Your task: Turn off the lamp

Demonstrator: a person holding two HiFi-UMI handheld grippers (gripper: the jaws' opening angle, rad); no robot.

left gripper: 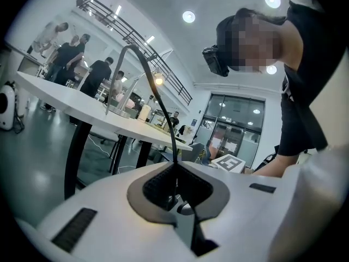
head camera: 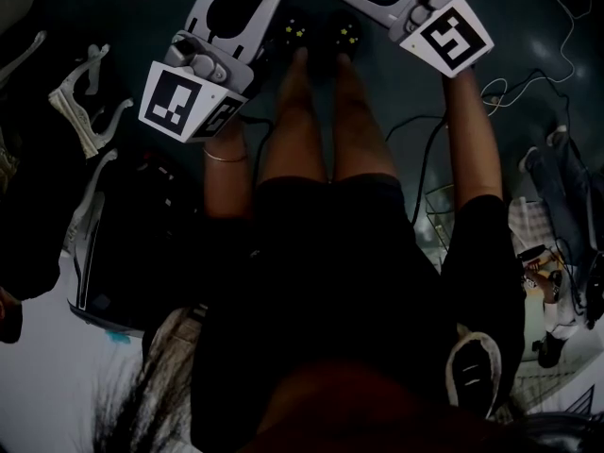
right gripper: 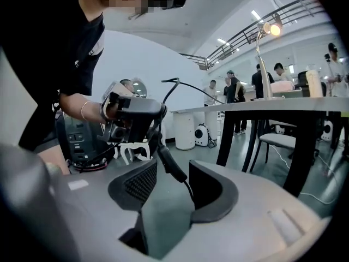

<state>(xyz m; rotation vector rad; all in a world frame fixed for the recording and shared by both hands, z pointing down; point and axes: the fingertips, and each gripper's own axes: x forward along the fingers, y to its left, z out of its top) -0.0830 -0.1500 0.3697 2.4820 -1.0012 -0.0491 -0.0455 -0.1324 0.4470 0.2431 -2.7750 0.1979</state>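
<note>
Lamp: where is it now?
Right gripper view, upper right: the lit lamp stands on the white table across the room.

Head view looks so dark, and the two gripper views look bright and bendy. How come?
Head view: underexposed, so only the white marker cubes stand out from the gloom. Left gripper view: bright, the ceiling lights glare, the wide-angle lens bows the table, and the corners go black. Right gripper view: the same fisheye bend, and the lit lamp blooms into a glowing blob.
</note>
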